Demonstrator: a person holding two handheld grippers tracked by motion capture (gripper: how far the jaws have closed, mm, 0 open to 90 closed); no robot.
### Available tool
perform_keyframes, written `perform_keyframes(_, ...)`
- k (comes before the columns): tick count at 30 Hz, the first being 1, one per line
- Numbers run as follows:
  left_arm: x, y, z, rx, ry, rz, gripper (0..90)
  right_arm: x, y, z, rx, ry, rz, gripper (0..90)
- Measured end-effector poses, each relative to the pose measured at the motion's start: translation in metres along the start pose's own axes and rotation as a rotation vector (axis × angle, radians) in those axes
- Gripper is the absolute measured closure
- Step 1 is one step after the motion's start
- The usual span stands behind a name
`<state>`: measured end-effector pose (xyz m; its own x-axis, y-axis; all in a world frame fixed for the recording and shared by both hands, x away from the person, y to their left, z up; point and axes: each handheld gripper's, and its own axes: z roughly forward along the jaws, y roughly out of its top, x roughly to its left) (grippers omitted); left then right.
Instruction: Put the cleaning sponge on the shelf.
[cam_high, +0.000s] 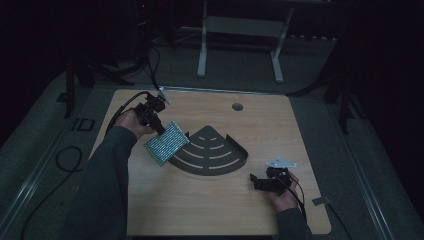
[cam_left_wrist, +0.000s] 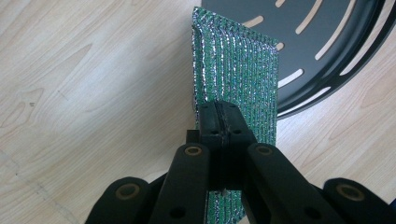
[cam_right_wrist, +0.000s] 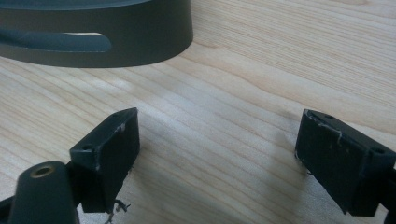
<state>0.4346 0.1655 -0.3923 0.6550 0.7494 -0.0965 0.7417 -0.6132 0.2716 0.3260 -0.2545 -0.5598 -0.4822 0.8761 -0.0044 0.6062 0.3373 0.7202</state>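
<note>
Glittering green scouring pad against pale wood and matt dark metal

The pad (cam_left_wrist: 236, 70) looks like coarse knitted fibre shot with silvery, shiny threads, ribbed and rough. The table (cam_high: 200, 200) is light wood-grain laminate, smooth with a soft sheen. The slotted corner rack (cam_high: 212, 155) appears to be dark, matt-coated metal; the gripper pads (cam_right_wrist: 109, 149) are scuffed black plastic.

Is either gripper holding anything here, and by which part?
The left gripper is clamped on one edge of the green glittery pad, lifted beside the dark slotted tray. The right gripper is open, holding nothing.
</note>
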Motion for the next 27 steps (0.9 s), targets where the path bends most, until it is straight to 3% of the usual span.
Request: perform_keyframes(27, -0.018, 0.034, -0.003, -0.01, 0.036, 0.056, 90.0, 0.0, 0.0, 0.0, -0.001, 0.001, -0.002, 13.4)
